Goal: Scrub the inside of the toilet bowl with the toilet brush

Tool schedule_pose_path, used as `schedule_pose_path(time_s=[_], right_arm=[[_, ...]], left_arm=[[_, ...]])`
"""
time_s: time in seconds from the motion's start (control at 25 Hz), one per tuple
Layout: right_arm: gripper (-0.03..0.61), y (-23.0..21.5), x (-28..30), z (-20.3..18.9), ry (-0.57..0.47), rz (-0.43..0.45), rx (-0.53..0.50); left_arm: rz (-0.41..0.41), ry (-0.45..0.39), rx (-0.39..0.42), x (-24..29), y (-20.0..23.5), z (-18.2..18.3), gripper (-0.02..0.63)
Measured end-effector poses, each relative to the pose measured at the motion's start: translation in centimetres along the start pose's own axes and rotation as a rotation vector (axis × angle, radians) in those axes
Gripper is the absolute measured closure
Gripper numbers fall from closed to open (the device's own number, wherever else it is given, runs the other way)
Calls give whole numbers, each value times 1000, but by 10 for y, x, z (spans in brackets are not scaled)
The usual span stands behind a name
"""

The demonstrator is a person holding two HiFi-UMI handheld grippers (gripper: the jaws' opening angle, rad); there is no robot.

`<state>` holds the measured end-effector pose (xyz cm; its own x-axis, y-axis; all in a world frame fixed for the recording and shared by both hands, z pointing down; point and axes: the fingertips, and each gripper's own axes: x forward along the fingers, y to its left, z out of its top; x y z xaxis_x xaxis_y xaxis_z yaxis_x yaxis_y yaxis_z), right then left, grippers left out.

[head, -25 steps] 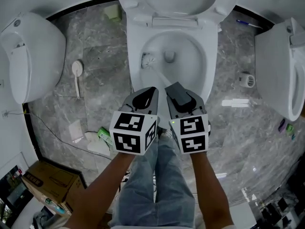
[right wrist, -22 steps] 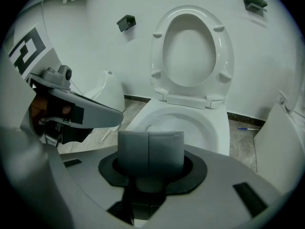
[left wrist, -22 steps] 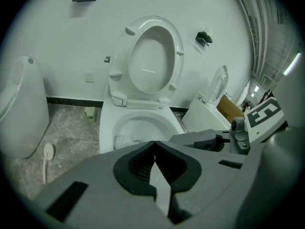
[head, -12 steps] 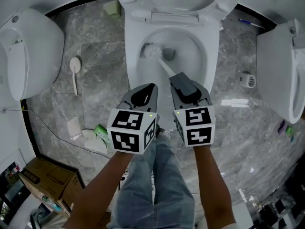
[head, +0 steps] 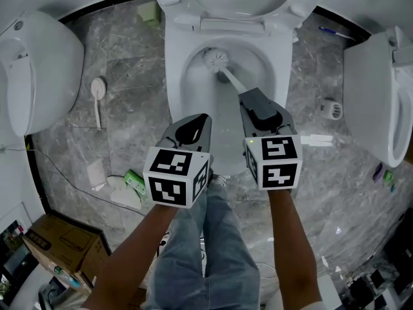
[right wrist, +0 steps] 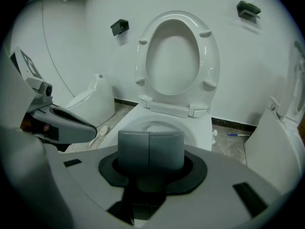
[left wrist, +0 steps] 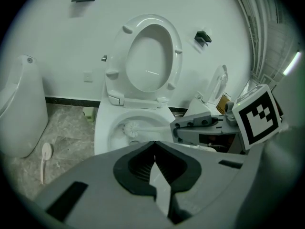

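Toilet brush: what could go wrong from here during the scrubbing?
The toilet brush head sits high at the back of the toilet bowl, near its rim; a fast stroke may flick water out.
The right gripper holds the handle far from the head, so it could twist in the jaws.

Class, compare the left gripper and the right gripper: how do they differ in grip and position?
The right gripper is shut on the toilet brush handle; the left gripper is shut on nothing. The right gripper reaches over the toilet bowl; the left gripper sits nearer the person, at the front rim. Both carry marker cubes.
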<state>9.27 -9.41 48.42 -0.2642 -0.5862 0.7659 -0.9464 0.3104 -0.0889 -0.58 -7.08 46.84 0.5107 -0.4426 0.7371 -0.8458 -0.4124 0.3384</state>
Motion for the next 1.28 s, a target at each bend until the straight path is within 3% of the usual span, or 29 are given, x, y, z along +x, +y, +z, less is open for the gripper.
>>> schedule_pose_path(time_s=[0.56, 1.28], right_arm=[[426, -42, -24, -10, 21, -131, -47], [426, -66, -66, -34, 116, -187, -91]], left_arm=[[-34, 6, 20, 3, -14, -5, 607], [-54, -8, 24, 5, -27, 3, 607]])
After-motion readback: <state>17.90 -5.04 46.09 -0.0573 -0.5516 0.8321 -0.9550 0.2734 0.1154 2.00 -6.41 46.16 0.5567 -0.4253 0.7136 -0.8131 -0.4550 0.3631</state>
